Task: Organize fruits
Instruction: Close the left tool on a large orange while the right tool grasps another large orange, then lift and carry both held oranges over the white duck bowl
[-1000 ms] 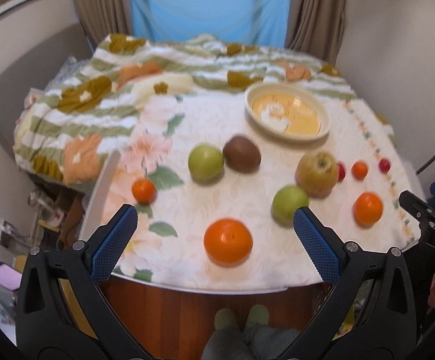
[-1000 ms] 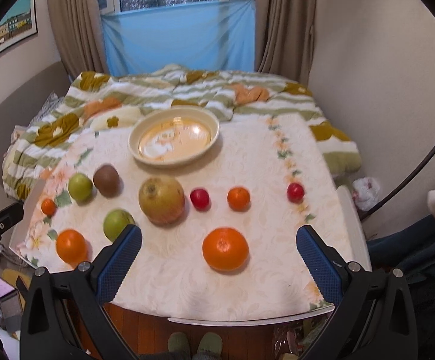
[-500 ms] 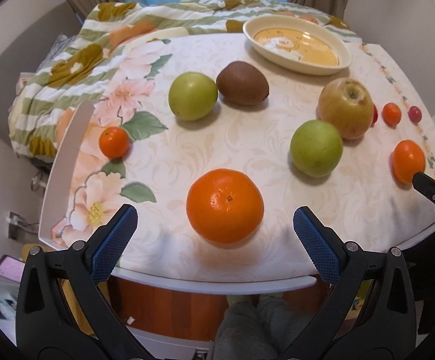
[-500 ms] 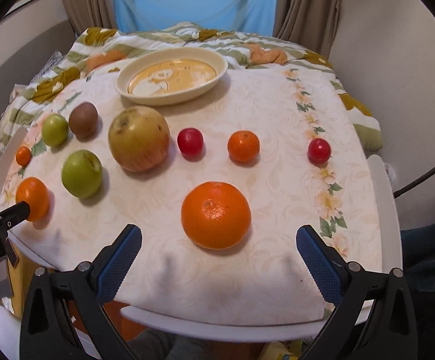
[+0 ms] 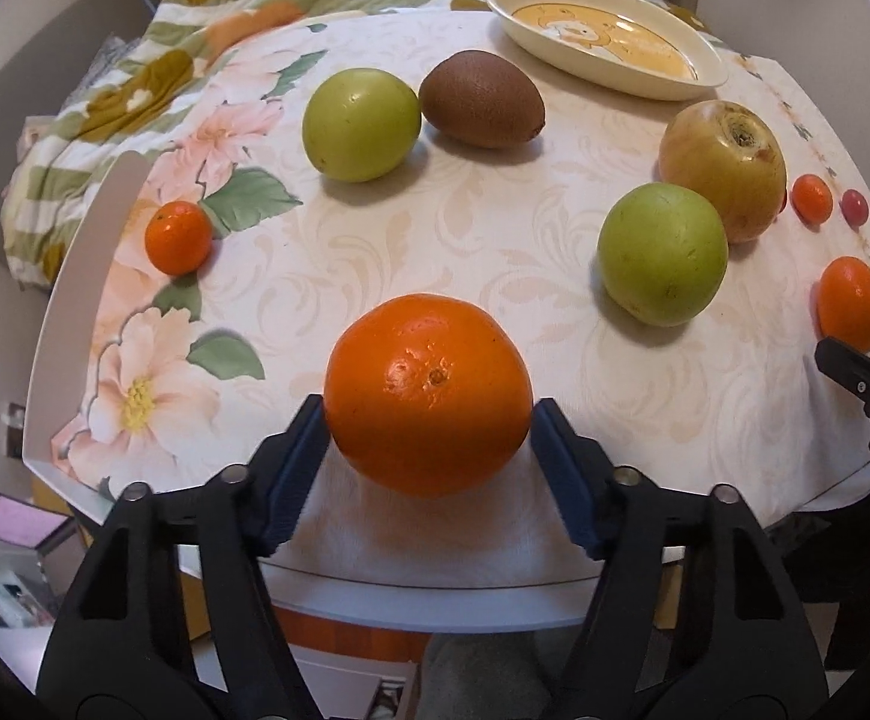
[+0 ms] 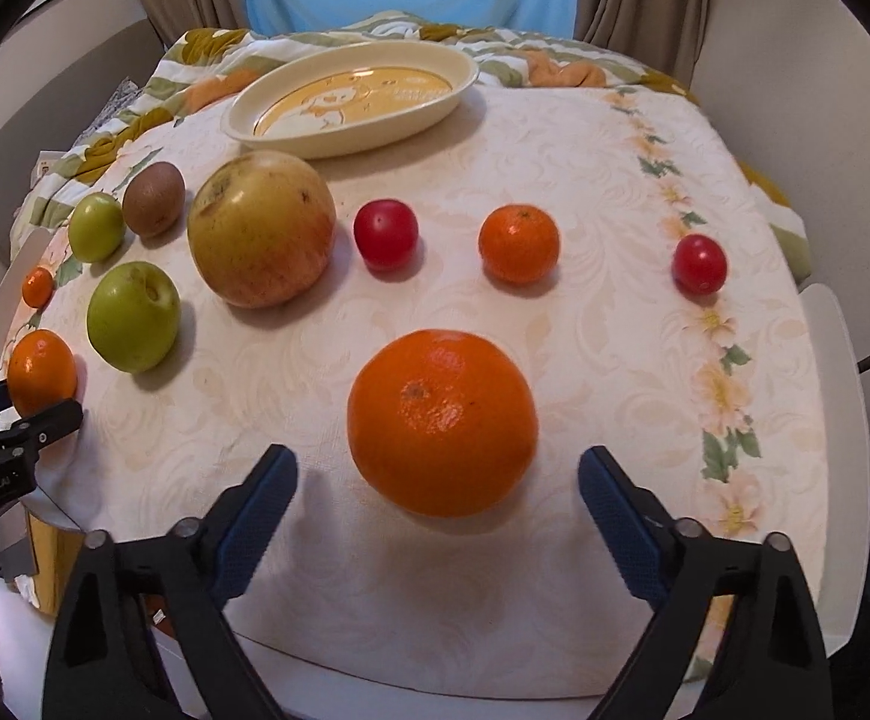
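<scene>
In the left wrist view my left gripper (image 5: 429,426) has both blue pads against a large orange (image 5: 428,391) at the table's near left edge; the orange rests on the cloth. In the right wrist view my right gripper (image 6: 438,480) is open, its pads on either side of a second large orange (image 6: 442,420) without touching it. A cream oval plate (image 6: 291,132) stands at the back. Green apples (image 5: 662,253) (image 5: 360,117), a kiwi (image 5: 482,99) and a big yellow apple (image 6: 261,227) lie between.
Small mandarins (image 6: 519,243) (image 5: 178,237) and red cherry tomatoes (image 6: 386,233) (image 6: 699,264) lie scattered on the floral tablecloth (image 6: 645,360). A bed with a patterned quilt (image 5: 135,90) is behind the table. The table edge (image 5: 435,594) is just below both grippers.
Both grippers have moved forward and down toward their oranges. The left jaws have closed onto the left orange. The right jaws have narrowed around the right orange but stay apart from it.
</scene>
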The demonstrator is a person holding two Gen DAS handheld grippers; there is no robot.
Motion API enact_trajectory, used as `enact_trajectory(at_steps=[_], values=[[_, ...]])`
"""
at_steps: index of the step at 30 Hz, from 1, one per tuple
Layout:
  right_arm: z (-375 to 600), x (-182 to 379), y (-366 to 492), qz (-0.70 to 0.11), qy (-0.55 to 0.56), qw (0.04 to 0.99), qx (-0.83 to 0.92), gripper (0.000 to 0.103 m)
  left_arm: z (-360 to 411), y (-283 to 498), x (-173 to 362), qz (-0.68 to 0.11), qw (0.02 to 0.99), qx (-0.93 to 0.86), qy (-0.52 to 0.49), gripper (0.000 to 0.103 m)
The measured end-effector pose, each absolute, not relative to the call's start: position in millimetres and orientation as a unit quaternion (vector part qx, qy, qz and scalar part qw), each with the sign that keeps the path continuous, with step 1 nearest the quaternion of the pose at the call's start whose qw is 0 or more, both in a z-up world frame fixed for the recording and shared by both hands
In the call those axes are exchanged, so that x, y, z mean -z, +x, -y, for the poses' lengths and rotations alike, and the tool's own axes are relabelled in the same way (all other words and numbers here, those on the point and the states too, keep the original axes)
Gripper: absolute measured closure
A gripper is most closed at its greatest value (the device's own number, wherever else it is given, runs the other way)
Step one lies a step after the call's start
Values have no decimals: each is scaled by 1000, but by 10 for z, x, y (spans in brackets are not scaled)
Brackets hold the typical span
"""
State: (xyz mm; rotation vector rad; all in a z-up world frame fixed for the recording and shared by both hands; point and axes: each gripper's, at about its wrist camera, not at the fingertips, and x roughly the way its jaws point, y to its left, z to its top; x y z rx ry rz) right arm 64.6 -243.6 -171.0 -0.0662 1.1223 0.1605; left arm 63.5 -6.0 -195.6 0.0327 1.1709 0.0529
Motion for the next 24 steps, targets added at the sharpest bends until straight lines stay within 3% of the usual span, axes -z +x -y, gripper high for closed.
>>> enact_trajectory(at_steps=[11, 15, 24], values=[[2356, 1738, 766, -531, -46, 842, -84, 30, 63, 614, 1955, -547, 837, -26, 16, 37], [2378, 1726, 811, -527, -57, 845, -71, 46, 42, 595, 1947, -542, 840, -23, 13, 37], [2354, 1712, 790, -524, -63, 846, -78, 48, 14, 552, 1925, -529, 848, -25, 5, 38]])
